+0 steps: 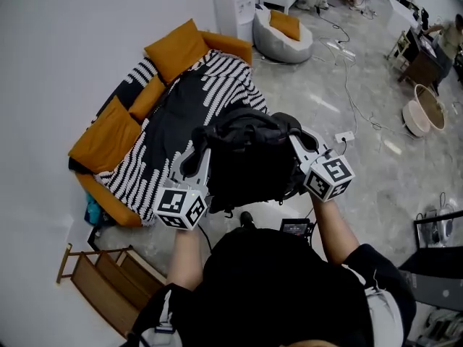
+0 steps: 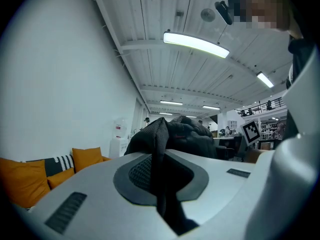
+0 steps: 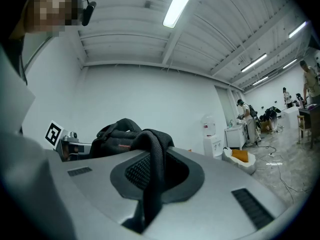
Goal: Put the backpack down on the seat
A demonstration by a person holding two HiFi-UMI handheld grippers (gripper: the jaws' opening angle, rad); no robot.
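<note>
Backpack in the air, on its way to the sofa, not down yet

Both tools are clamped on webbing: my left gripper (image 2: 160, 184) pinches the left strap (image 2: 159, 144), and my right gripper (image 3: 150, 184) pinches the right strap (image 3: 152, 151). The black backpack (image 1: 249, 157) hangs between them right in front of me, at the near edge of the sofa (image 1: 116, 204). Beyond it are the striped cover (image 1: 217, 74) and the orange cushions (image 1: 173, 49). Next move, I reckon: carry it forward over the seat, lower it till the cushion takes the weight, then let both jaws go.
</note>
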